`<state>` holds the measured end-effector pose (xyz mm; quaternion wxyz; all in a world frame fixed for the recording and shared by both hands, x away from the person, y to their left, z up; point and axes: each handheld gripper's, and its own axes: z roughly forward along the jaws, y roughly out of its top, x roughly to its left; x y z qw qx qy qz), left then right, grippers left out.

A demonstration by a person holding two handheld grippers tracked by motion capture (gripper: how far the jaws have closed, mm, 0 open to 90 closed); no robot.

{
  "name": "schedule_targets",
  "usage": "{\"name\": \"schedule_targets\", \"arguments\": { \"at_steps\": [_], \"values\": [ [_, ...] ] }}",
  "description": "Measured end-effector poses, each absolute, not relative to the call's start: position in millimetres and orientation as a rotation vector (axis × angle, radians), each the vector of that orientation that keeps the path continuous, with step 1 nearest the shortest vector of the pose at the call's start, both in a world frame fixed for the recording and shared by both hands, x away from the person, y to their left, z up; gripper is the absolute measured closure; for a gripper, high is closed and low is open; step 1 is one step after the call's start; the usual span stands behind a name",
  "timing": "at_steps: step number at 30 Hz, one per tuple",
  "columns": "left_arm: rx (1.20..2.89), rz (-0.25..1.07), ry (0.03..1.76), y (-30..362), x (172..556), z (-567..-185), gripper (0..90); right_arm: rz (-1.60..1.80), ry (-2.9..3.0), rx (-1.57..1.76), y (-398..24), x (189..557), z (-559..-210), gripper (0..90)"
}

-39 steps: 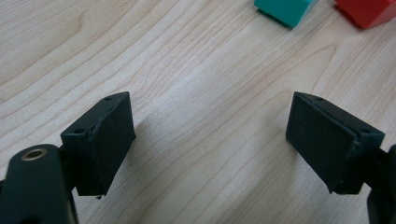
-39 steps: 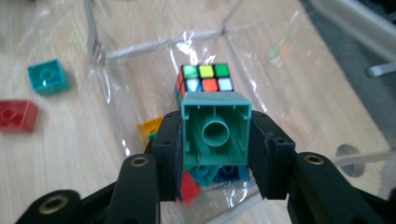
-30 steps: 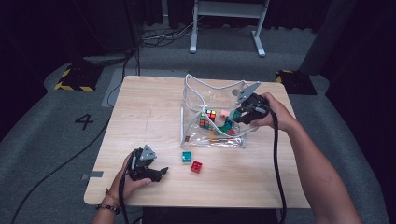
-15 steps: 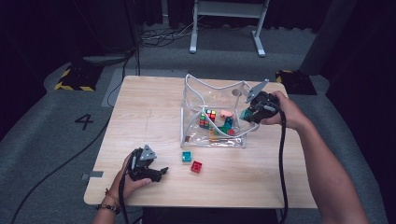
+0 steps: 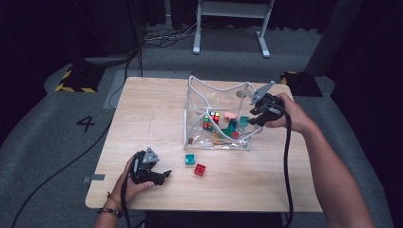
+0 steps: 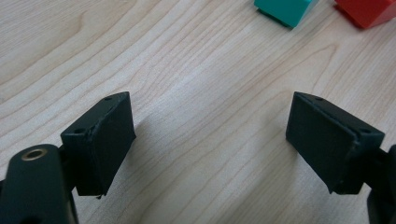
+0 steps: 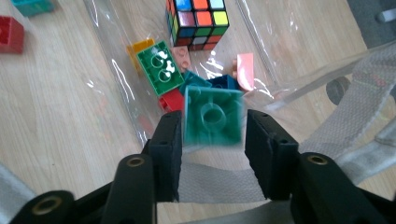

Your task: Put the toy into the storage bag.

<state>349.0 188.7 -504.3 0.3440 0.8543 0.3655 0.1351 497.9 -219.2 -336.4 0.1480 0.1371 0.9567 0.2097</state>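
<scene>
Nearest the person, the left hand-held gripper (image 5: pixel 164 175) rests on the tabletop (image 5: pixel 152 114) with its jaws spread wide and nothing between them, a teal block (image 5: pixel 190 159) and a red block (image 5: pixel 200 169) lying just beyond it. Farther off, the right hand-held gripper (image 7: pixel 212 135) hangs over the rim of the clear bag (image 5: pixel 199 97); its jaws have just been opening, and a blurred teal brick (image 7: pixel 213 122) sits between them, seemingly released. Inside the bag lie a colour cube (image 7: pixel 197 19) and other bricks.
</scene>
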Motion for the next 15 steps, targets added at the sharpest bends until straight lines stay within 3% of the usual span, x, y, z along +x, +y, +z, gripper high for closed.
{"name": "schedule_targets", "arguments": {
  "at_steps": [7, 15],
  "values": [
    [2.219, 0.350, 0.951, 189, 349, -504, 15.6, 0.735, 2.707, 0.385, -225, 492, -338, 55.5],
    [2.218, 0.347, 0.953, 189, 349, -504, 15.6, 0.960, 2.588, 0.430, -235, 474, -332, 48.4]
  ]
}}
